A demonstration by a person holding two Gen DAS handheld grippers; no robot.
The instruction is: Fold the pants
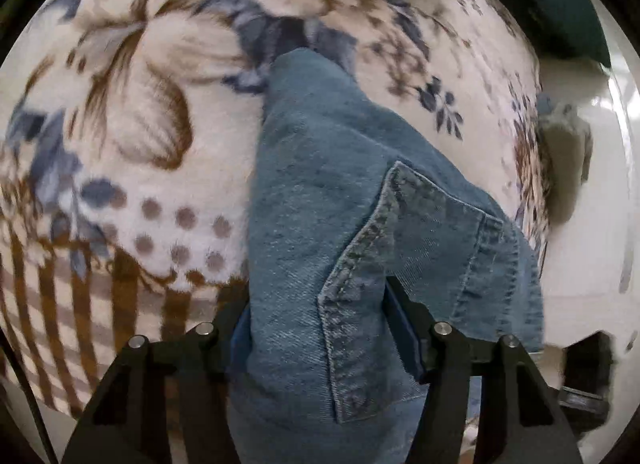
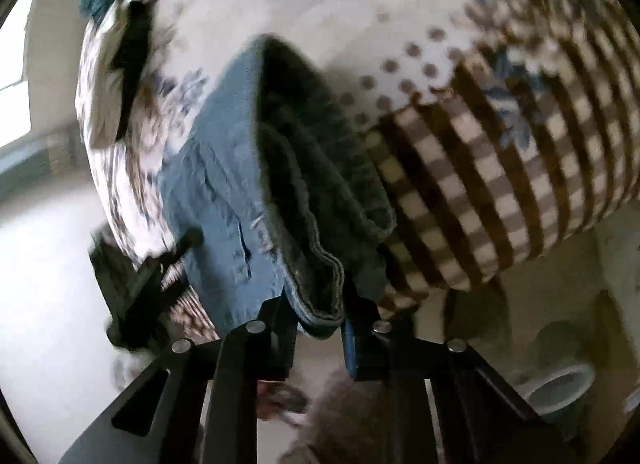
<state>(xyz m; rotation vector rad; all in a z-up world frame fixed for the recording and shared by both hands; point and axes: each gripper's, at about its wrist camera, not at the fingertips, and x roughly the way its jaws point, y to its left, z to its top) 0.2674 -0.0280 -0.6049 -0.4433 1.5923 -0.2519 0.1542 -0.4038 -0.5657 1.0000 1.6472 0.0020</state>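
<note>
The left tongs [image 1: 320,328] are matte black, built of flat angular link bars with triangular cut-outs. Four round silver pivot pins top the bars, two on either side of the blue finger pads [image 1: 406,328]. A thin black cable runs beside the outer left bar. The right tongs [image 2: 320,324] match: black links, four silver pins, blue pads [image 2: 350,348].

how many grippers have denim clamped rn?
2. The left gripper is shut on the blue denim jeans beside a stitched pocket; the right gripper pinches a hemmed edge over the floral blanket.
</note>
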